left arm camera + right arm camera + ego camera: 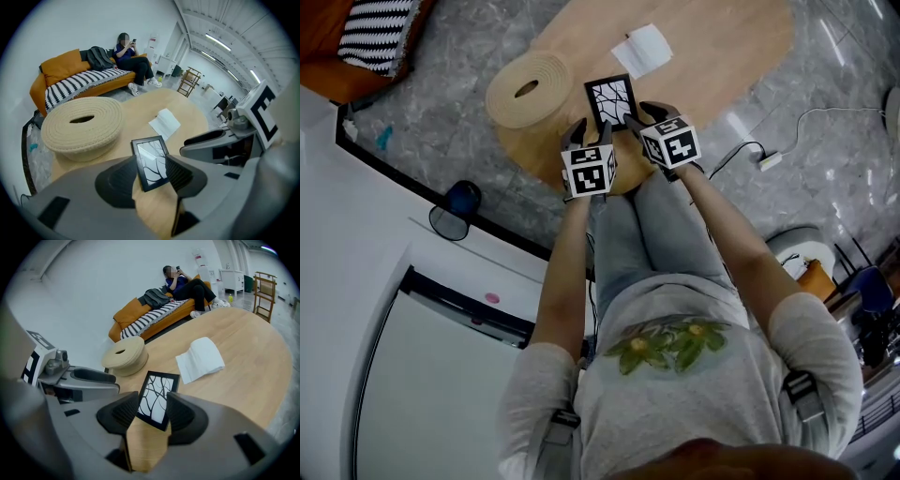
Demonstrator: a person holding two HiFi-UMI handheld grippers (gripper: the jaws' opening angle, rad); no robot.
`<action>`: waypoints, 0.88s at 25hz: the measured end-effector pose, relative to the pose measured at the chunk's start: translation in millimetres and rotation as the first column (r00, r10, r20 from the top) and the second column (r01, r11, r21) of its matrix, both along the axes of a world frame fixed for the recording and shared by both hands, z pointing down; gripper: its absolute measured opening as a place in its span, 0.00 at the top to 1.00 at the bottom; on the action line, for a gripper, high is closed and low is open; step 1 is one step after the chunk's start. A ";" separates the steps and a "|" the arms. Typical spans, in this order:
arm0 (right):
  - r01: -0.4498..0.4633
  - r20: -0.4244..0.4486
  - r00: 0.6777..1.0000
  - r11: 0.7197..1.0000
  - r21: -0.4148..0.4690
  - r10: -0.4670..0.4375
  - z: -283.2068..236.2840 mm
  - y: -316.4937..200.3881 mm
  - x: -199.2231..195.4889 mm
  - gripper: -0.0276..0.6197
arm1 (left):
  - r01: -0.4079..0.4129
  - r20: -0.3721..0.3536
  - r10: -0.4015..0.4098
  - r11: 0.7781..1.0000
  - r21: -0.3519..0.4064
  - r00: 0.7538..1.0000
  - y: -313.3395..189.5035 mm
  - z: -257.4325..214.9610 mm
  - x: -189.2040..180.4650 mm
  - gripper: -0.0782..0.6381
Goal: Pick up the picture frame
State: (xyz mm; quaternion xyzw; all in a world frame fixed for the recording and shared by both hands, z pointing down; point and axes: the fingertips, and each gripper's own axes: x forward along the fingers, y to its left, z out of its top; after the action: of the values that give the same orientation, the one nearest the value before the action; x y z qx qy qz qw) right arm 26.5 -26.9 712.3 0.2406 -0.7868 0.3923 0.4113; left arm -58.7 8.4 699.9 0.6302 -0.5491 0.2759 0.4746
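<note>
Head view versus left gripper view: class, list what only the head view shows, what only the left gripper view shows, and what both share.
Only the head view: the wearer's grey shirt and a white plug and cable. Only the left gripper view: a seated person, a wooden rack and ceiling lights. Both: the picture frame lying on the wooden table, the woven ring beside it and the folded white cloth farther along.

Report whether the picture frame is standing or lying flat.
Lying flat: the black rectangular picture frame shows its face upward on the light wooden table.
</note>
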 end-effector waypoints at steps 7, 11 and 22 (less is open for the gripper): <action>-0.018 -0.045 0.999 0.999 -0.045 0.016 27.5 3.4 7.2 0.66 | -0.014 0.018 0.015 0.999 -0.035 1.000 3.9 26.5 -0.9 0.61; -0.004 -0.072 0.997 0.998 -0.059 -0.001 43.4 5.2 11.4 0.66 | -0.014 0.017 0.015 0.998 -0.065 1.000 6.1 41.1 -0.9 0.61; 0.020 -0.096 0.995 0.997 -0.080 -0.027 70.7 6.3 10.8 0.66 | -0.039 0.033 0.042 0.995 -0.091 0.999 2.2 72.1 0.6 0.61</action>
State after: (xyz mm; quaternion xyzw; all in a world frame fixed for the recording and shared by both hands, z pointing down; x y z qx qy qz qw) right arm 37.3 -20.6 783.1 0.2337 -0.7525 0.4062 0.4628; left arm -58.1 10.6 772.0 0.6144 -0.5312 0.3209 0.4872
